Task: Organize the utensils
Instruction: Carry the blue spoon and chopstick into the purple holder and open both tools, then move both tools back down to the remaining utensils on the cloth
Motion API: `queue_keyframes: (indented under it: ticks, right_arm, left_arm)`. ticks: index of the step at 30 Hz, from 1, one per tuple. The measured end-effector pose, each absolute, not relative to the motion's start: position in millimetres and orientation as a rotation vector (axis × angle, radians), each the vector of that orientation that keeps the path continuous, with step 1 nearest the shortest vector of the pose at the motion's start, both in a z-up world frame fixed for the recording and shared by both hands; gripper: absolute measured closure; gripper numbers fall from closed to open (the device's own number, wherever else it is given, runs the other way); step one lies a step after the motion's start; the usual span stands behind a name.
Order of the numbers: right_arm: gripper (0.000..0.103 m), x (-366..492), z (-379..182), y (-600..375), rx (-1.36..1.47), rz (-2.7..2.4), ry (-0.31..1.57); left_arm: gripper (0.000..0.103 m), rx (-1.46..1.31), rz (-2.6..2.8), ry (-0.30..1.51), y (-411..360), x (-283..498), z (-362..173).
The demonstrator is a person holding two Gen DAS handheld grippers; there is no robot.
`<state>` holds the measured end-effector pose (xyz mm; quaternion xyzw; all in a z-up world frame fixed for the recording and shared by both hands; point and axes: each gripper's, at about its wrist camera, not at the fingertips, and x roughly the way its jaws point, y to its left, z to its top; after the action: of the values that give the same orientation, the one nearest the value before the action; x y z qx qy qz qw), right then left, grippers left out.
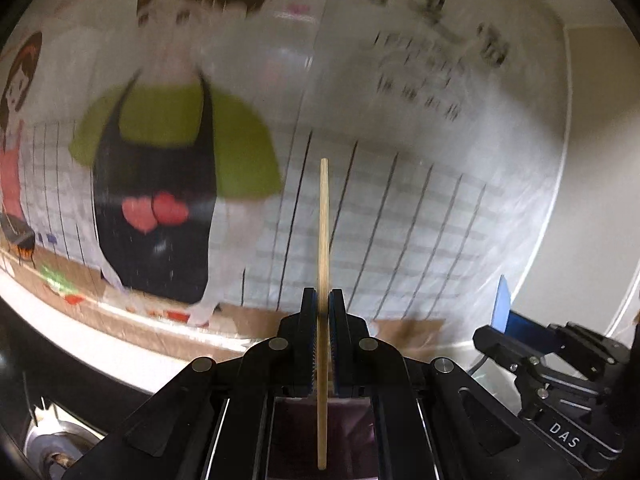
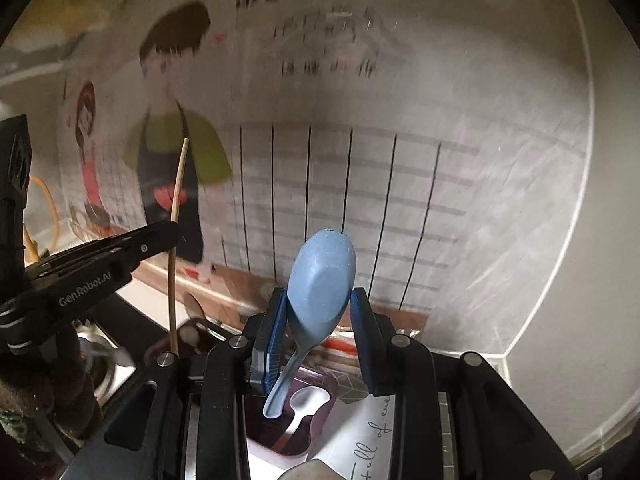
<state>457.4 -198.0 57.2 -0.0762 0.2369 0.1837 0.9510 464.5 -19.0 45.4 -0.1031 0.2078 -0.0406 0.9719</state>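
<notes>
My left gripper (image 1: 323, 300) is shut on a thin wooden chopstick (image 1: 323, 240) that stands upright between its pads and reaches well above and below them. The right wrist view shows that chopstick (image 2: 178, 200) and the left gripper (image 2: 170, 232) at the left. My right gripper (image 2: 320, 300) is shut on a light blue spoon (image 2: 320, 276), bowl up and handle hanging down. Under the spoon's handle sits a dark purple tray (image 2: 320, 412) holding a white spoon (image 2: 306, 402). In the left wrist view the right gripper (image 1: 500, 320) shows at the right with the blue spoon's edge (image 1: 502, 304).
A wall poster (image 2: 360, 184) with cartoon figures and a ruled table fills the background, blurred. A white ledge (image 1: 120, 356) runs along below it. A metal sink drain (image 1: 52, 452) lies at the lower left. A white card with handwriting (image 2: 372, 440) lies beside the tray.
</notes>
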Motion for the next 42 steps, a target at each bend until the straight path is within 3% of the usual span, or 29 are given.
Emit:
queue_keyframes:
  ticks: [7, 11, 13, 15, 17, 23, 28, 36, 42]
  right_arm:
    - [0.074, 472.7, 8.7, -175.8, -0.192, 0.391, 0.556]
    - [0.073, 478.0, -17.8, -172.1, -0.135, 0.468, 0.69]
    - [0.073, 480.5, -27.0, -174.4, -0.085, 0.528, 0.766]
    - [0.073, 477.8, -27.7, -179.0, -0.058, 0.528, 0.789]
    - [0.073, 465.6, -15.2, -186.6, -0.048, 0.529, 0.748]
    - [0.069, 409.6, 41.7, -213.3, -0.032, 0.578, 0.633]
    - [0.069, 367.0, 51.3, -228.6, -0.048, 0.631, 0.665]
    - [0.069, 284.0, -23.8, -226.6, -0.293, 0.663, 0.823]
    - [0.069, 259.6, -75.3, -227.0, -0.276, 0.696, 0.958]
  left_arm:
    - [0.097, -0.193, -0.071, 0.521, -20.5, 470.7, -6.2]
    - [0.095, -0.224, -0.104, 0.566, -19.0, 462.7, -19.9]
    - [0.089, -0.225, -0.119, 0.597, -20.1, 460.2, -18.3]
    - [0.066, -0.236, -0.125, 0.604, -19.2, 454.6, -10.8]
    - [0.06, -0.254, -0.124, 0.586, -17.8, 441.3, 1.4]
    - [0.057, -0.309, -0.078, 0.573, -11.2, 379.8, 37.4]
    - [0.056, -0.3, -0.068, 0.605, -14.8, 314.5, 42.2]
    - [0.056, -0.26, -0.023, 0.762, -26.0, 217.4, -14.5]
    - [0.056, -0.336, 0.032, 0.877, -21.0, 167.0, -63.5]
